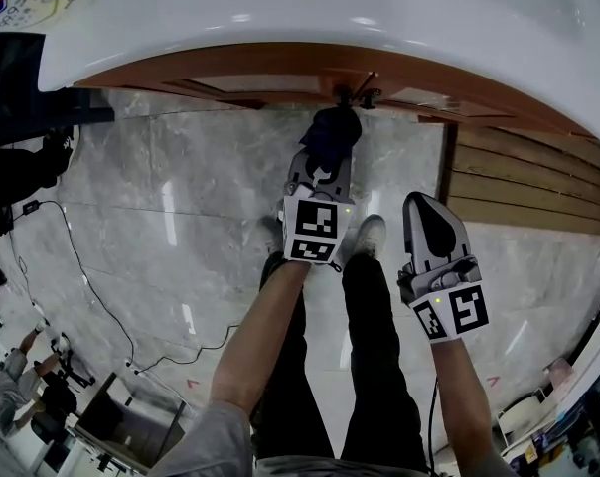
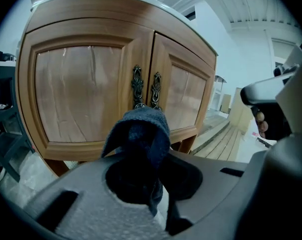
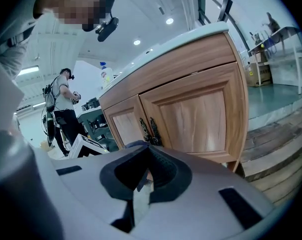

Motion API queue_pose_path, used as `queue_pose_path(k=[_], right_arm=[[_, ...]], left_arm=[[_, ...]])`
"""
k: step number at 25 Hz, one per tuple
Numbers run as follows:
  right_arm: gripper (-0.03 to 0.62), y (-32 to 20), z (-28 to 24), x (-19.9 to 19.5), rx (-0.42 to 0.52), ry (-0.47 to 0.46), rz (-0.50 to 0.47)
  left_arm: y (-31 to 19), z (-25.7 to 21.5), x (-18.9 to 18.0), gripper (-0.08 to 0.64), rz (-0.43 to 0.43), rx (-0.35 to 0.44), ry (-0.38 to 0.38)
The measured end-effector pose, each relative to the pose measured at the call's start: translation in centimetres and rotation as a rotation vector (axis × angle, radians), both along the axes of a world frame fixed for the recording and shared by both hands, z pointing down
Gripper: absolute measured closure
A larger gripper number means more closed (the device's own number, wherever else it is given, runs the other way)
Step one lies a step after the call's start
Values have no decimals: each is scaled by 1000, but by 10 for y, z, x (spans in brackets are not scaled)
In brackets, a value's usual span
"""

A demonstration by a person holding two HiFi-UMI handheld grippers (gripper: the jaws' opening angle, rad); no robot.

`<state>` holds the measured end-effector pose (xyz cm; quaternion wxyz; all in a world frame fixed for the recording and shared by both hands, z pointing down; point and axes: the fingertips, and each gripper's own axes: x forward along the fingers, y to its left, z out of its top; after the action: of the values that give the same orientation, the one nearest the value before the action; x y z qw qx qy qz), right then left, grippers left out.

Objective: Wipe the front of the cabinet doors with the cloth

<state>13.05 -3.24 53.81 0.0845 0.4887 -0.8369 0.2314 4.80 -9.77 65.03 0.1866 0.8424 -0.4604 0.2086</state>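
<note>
The left hand-held gripper is clenched on a dark blue knitted cloth, which bunches up out of its jaws. The cloth sits close to the front of the light-brown wooden cabinet doors, at the seam where the two panels meet, just below the pair of dark ornate metal handles. Whether the cloth touches the wood cannot be told. The doors stand shut under a white curved countertop.

The right hand-held gripper hangs to the right of the left one and nearer the person. Its jaws are pressed together with nothing between them, and it is well apart from the doors. Grey marble floor tiles lie below.
</note>
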Motion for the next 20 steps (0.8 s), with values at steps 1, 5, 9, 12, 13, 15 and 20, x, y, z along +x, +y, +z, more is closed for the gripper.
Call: queue_pose_path(k=[1, 5, 9, 12, 13, 15, 20], right_arm=[[583, 1, 2, 2, -2, 3, -3], [583, 3, 11, 7, -18, 8, -5], [583, 0, 15, 10, -26, 8, -9], [583, -3, 14, 11, -24, 6, -8], [583, -5, 14, 10, -24, 3, -6], [583, -8, 13, 10, -24, 1, -3], [583, -13, 10, 6, -19, 5, -3]], left_arm=[[-4, 3, 0, 523, -2, 3, -3], [-18, 11, 2, 523, -2, 8, -9], [-31, 15, 6, 523, -6, 5, -5], [-40, 16, 8, 523, -2, -7, -7], [-41, 16, 7, 523, -2, -13, -8], [-42, 16, 7, 523, -4, -23, -3], [-44, 17, 5, 523, -22, -47, 18]])
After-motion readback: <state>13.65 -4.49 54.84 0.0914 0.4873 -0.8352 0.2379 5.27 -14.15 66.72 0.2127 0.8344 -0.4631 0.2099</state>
